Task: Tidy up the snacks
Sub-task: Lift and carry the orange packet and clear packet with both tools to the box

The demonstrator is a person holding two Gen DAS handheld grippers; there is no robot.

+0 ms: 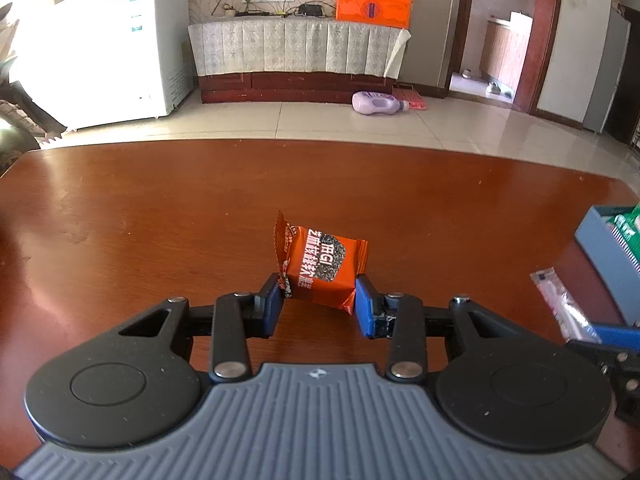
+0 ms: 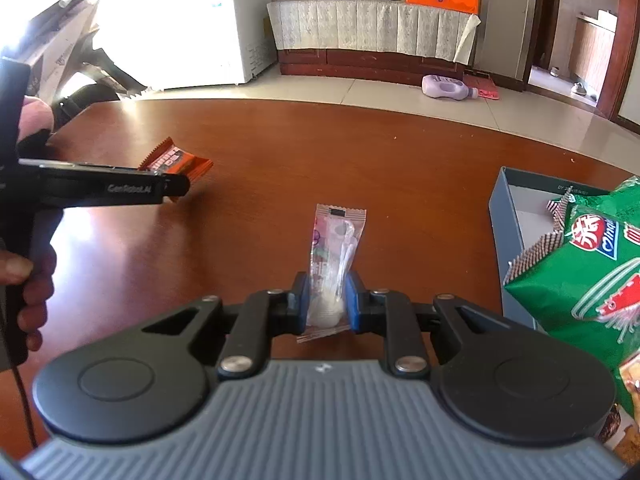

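Observation:
My left gripper (image 1: 320, 298) is shut on an orange snack packet (image 1: 320, 266) and holds it above the brown table (image 1: 160, 200); the same packet shows in the right wrist view (image 2: 176, 162), beside the left gripper's body (image 2: 120, 188). My right gripper (image 2: 325, 298) is shut on a clear wrapped snack (image 2: 334, 264), which also shows at the right edge of the left wrist view (image 1: 560, 304). A grey-blue box (image 2: 508, 232) stands to the right with green snack bags (image 2: 592, 272) in it.
The box also shows at the far right of the left wrist view (image 1: 600, 256). Beyond the table's far edge are a tiled floor, a white freezer (image 1: 112, 52), a covered cabinet (image 1: 296, 48) and a purple bottle (image 1: 378, 103) lying on the floor.

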